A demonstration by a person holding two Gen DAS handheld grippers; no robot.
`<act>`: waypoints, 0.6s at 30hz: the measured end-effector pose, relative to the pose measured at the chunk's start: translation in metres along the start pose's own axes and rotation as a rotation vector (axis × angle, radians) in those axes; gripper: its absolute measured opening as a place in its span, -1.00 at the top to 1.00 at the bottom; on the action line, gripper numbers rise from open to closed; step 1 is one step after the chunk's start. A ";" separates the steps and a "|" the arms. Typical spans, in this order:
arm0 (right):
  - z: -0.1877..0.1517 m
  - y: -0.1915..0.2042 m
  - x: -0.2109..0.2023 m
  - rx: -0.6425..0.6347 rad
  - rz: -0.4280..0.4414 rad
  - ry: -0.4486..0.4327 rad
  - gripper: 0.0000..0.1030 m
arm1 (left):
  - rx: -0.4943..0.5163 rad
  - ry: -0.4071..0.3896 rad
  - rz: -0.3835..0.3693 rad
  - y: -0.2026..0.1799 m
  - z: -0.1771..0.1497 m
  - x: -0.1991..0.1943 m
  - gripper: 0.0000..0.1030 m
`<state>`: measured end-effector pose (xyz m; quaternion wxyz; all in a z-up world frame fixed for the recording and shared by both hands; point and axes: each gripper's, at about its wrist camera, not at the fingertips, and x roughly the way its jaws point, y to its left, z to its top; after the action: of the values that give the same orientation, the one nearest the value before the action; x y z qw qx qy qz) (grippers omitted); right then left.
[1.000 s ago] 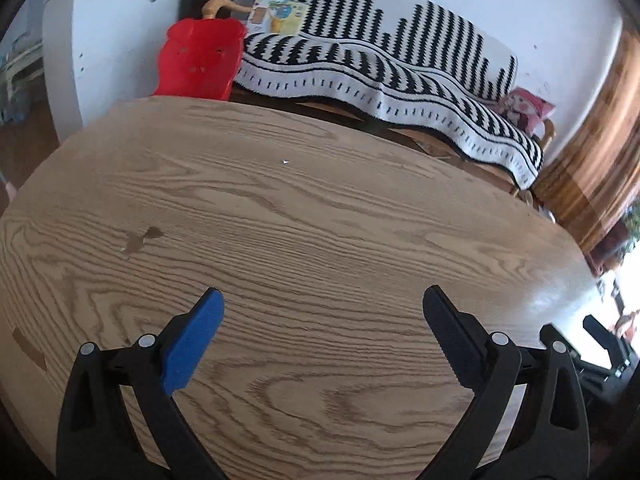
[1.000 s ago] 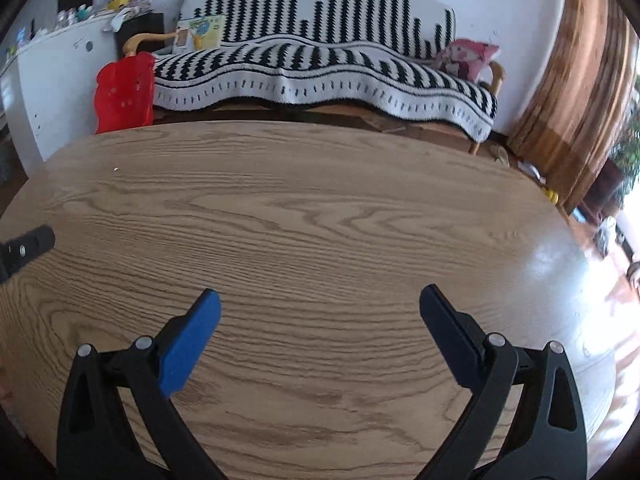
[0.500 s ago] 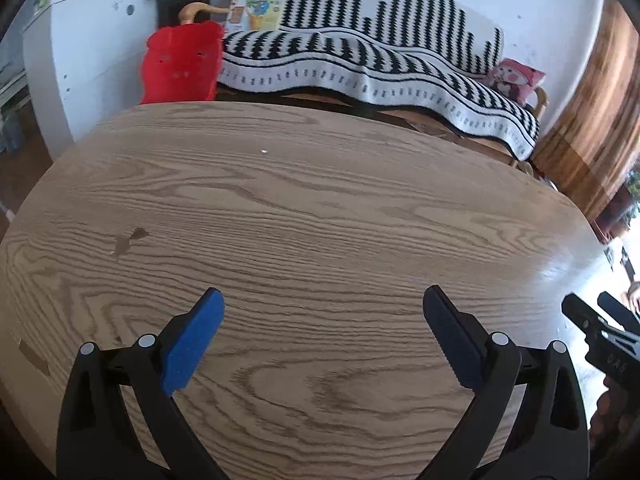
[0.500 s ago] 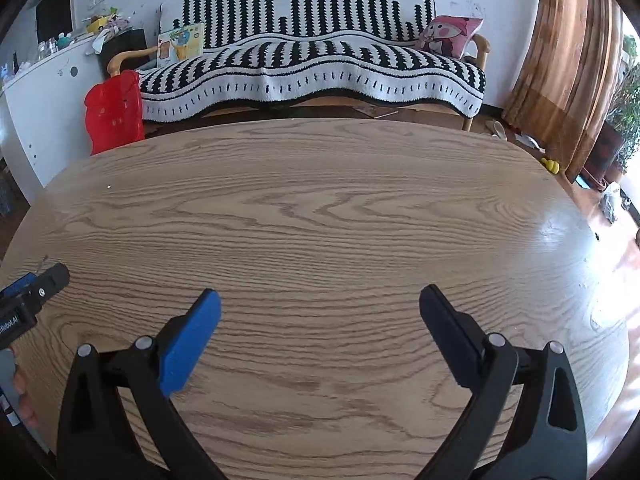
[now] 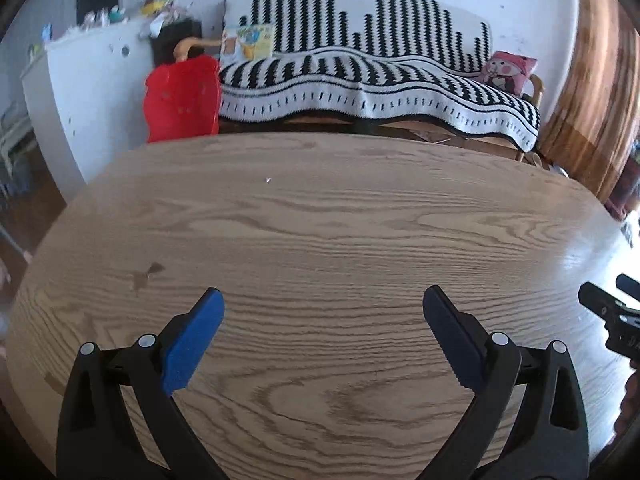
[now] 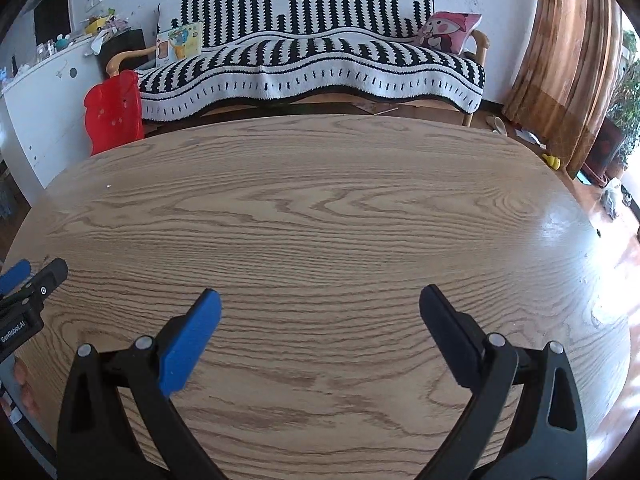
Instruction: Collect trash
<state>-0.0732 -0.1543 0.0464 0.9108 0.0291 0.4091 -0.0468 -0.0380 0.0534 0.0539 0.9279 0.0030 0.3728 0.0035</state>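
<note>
The left claw (image 5: 323, 322) hangs over the wooden counter (image 5: 320, 220) with its jaws spread wide and nothing between them. The right claw (image 6: 320, 322) does the same, jaws spread wide over bare wood grain. Each claw shows at the edge of the other's view: the right claw at the far right of the left wrist view, the left claw at the far left of the right wrist view, so the two sit side by side, well apart.

On the counter, the only loose thing visible is a tiny white speck (image 5: 267, 179) near the far edge, well ahead of the left claw; it is too small to tell what it is. A dark stain (image 5: 146, 274) marks the wood just ahead and to the left of the left claw.

Beyond the counter stands a sofa (image 6: 312, 64) under a black-and-white striped blanket, with a pink cushion (image 6: 448, 32) at its right end and a picture book (image 6: 178, 44) propped at its left. A red chair (image 6: 114, 110) stands beside the sofa's left arm, next to a white cabinet (image 5: 96, 92). A brown curtain (image 6: 568, 60) hangs at the right.
</note>
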 end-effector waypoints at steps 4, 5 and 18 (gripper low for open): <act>-0.001 0.001 0.001 -0.011 -0.003 0.007 -0.86 | 0.043 0.008 0.056 -0.008 -0.001 0.001 -0.88; -0.002 0.001 0.002 -0.011 -0.005 0.008 -0.86 | 0.057 0.010 0.074 -0.009 -0.001 0.002 -0.88; -0.003 -0.006 -0.001 0.004 -0.010 0.010 -0.86 | 0.122 -0.002 0.013 -0.026 -0.008 -0.003 -0.88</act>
<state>-0.0769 -0.1597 0.0451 0.9085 0.0290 0.4135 -0.0520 -0.0451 0.0276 0.0498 0.9263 0.0620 0.3715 -0.0131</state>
